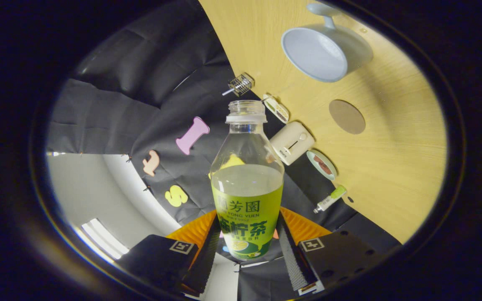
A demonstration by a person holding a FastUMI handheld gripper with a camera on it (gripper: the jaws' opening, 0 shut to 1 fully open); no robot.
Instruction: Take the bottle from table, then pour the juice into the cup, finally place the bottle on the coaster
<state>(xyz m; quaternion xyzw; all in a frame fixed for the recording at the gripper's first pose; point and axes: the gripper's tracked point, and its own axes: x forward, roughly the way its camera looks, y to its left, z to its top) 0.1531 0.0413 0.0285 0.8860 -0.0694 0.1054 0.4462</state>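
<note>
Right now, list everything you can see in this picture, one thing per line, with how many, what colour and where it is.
bottle: one, clear with a green label, cap off, part full of pale juice, held between the fingers and tilted.
cup: one, pale blue-grey with a handle, on the table beyond the bottle's mouth.
coaster: one, brown and round, on the table beside the cup.
table: one, light wood.
white box: one, cream, at the table's edge by the wall.
small dishes: two, pale, either side of the white box.
tube: one, white with a green cap, near the table's edge.
wire cage: one, small, metal, at the table's edge.
hand-held gripper: one, both fingers pressed on the bottle's lower body.
</note>
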